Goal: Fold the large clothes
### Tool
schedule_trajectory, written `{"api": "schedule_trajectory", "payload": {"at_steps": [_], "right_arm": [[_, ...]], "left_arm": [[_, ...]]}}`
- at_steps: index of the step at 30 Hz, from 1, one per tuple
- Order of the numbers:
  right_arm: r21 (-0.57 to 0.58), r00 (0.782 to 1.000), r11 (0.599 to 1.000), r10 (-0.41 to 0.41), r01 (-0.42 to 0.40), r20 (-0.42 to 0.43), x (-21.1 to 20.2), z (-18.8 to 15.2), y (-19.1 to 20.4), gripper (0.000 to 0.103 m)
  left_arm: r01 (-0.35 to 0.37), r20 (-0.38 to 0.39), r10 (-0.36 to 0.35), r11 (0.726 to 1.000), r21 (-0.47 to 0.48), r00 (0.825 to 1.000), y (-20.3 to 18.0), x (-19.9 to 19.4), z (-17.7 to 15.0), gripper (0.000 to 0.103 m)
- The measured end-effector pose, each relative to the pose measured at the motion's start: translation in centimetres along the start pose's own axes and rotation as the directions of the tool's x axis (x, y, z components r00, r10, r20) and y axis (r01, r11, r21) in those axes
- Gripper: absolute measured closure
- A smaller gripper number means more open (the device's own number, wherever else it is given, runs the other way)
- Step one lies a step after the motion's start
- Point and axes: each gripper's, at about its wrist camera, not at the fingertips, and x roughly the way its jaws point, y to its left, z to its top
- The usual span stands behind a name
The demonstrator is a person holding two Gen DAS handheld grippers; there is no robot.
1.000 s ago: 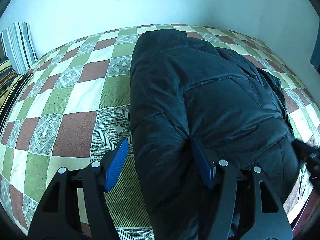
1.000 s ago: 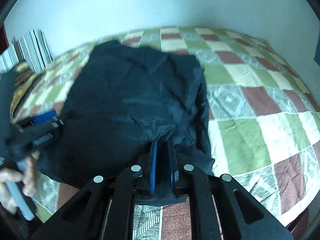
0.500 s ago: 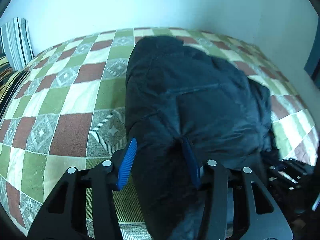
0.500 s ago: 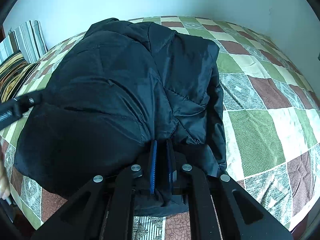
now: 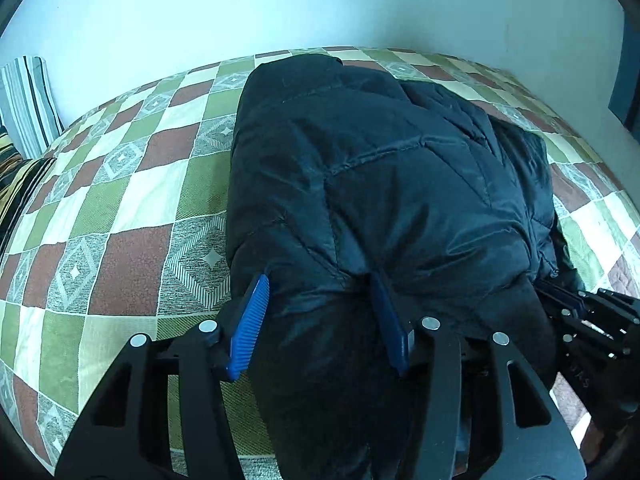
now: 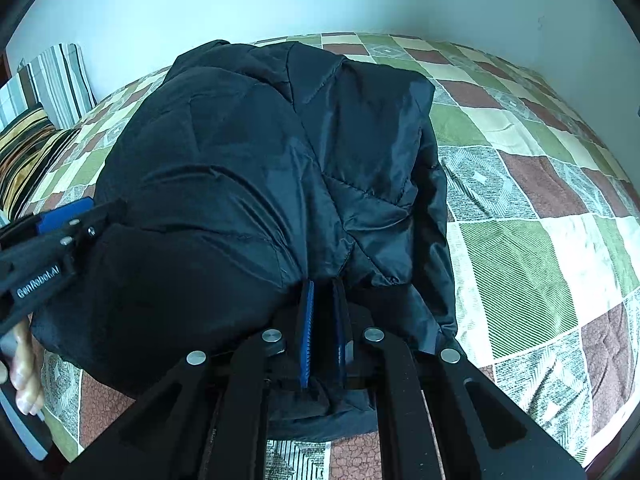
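Note:
A black quilted puffer jacket (image 5: pixel 384 184) lies bunched on the checkered bed; it also shows in the right wrist view (image 6: pixel 256 184). My left gripper (image 5: pixel 320 304) has its jaws partly closed around a thick bunch of the jacket's near edge, which fills the gap between the blue pads. My right gripper (image 6: pixel 323 312) is shut on the jacket's near edge, its pads almost together with fabric between them. The left gripper shows at the left in the right wrist view (image 6: pixel 60 236), and the right gripper at the right in the left wrist view (image 5: pixel 580 312).
The bed cover (image 5: pixel 132 216) is a green, red and cream patchwork (image 6: pixel 532 216). Striped pillows (image 6: pixel 44 92) lie at the far left by the white wall (image 5: pixel 280 8). The bed's near edge runs just below both grippers.
The left jaws have closed in on the jacket's edge. Both grippers have drawn the near edge up and closer together, so the jacket bulges higher and fills more of both views.

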Motion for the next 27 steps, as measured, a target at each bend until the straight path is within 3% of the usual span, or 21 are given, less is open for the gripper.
{"api": "schedule_trajectory", "payload": {"at_steps": [14,21,24,27], "right_arm": [[-0.01,0.999,0.999,0.036,-0.036,0.015,-3.3,0.7,-0.9,0.094],[-0.008,0.992,0.998,0.056,-0.056,0.113,-6.7,4.9,-2.0,0.094],[-0.014,0.989,0.999,0.054,-0.052,0.135,-5.9,7.6,-2.3,0.094],[-0.018,0.991,0.996,0.09,-0.089,0.095,-3.7,9.6,-2.6,0.094]], "left_arm": [[-0.005,0.01,0.005,1.0,-0.002,1.0,0.5,-2.0,0.8,0.051],[0.041,0.045,-0.039,0.997,-0.06,0.998,2.4,-4.0,3.5,0.051],[0.033,0.044,-0.03,0.997,-0.068,0.999,3.0,-3.2,5.1,0.051],[0.038,0.017,-0.037,0.998,-0.049,0.999,2.8,-1.5,6.4,0.051]]}}
